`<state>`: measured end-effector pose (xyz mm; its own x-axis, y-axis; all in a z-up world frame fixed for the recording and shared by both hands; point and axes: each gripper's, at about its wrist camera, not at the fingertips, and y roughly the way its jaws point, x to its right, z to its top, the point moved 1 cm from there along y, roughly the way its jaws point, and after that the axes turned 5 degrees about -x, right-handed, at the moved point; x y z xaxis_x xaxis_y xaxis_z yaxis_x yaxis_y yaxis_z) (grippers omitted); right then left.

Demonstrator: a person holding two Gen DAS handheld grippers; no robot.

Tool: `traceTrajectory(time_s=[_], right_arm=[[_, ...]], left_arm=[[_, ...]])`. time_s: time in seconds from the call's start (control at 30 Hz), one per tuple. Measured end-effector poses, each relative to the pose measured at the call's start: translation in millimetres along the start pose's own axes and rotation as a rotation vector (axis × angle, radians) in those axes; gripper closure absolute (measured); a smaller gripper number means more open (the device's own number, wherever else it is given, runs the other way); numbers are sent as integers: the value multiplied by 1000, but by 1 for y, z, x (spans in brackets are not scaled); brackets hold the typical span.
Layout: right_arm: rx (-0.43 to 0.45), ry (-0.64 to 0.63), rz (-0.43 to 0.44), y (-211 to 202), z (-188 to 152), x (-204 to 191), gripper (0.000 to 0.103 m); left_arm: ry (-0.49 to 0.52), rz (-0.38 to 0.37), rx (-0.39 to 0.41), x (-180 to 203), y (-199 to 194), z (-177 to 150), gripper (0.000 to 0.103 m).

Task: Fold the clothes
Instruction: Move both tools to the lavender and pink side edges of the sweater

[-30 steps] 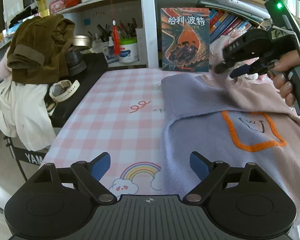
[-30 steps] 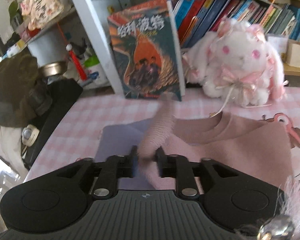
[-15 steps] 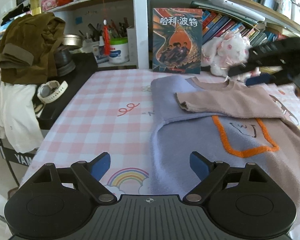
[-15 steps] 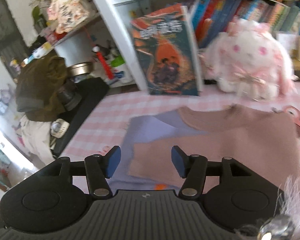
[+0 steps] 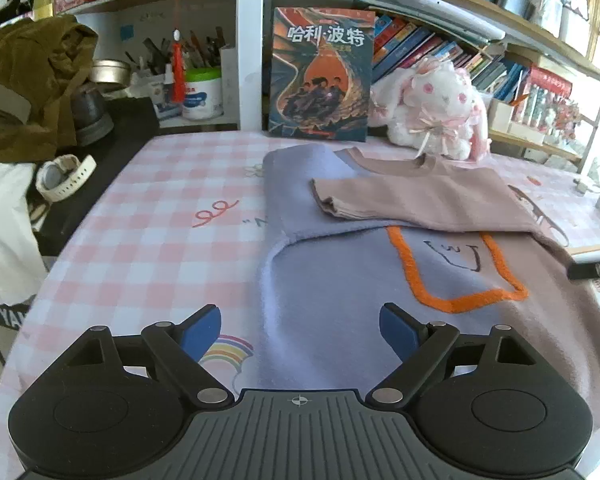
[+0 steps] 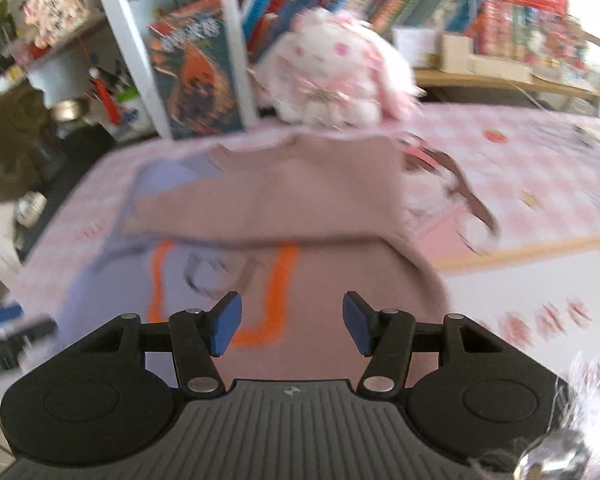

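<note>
Sweater (image 5: pixel 340 280) sprawls on the checked worktop (image 5: pixel 160 220), pink sleeve (image 5: pixel 420 204) lying across its chest, looking soft, light and floppy, so I'd pinch a hem or side edge, with left gripper (image 5: pixel 300 330) and right gripper (image 6: pixel 292 322) both hovering, jaws wide and holding nothing

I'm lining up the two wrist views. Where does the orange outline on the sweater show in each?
Left wrist: orange outline right of centre, below the folded pink sleeve.
Right wrist: orange outline lower left of centre, blurred, just above the right gripper.
Shared landmark: the white plush rabbit behind the sweater.
</note>
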<state>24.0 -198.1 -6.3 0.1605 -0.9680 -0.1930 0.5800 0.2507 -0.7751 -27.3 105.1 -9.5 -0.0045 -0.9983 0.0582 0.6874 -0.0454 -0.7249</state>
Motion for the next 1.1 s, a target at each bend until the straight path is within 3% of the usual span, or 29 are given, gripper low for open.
traceTrajectory(time_s=[0.23,0.43,0.57,0.73,0.9,1.1], right_arm=[[-43,84,-66,-22,-42,29,55],[-84,148,-88,-31,-67,42,59],[-103,174,-90,-34,-76,46,61],[-123,199,-91,-37,-85,49,65],[-138,195,-99,-36,-86,50,70],[-143,196,-112,-34,-87,50,88]], left_arm=[[-44,-58,-59,-12,2,-10,18],[-63,-97,-133,-18,1,-21,37],[-86,-102,-181,-24,0,-29,39],[-124,-103,-204,-32,2,-35,63],[-124,-93,-196,-33,1,-36,66],[-159,-120,-193,-35,0,-34,90]])
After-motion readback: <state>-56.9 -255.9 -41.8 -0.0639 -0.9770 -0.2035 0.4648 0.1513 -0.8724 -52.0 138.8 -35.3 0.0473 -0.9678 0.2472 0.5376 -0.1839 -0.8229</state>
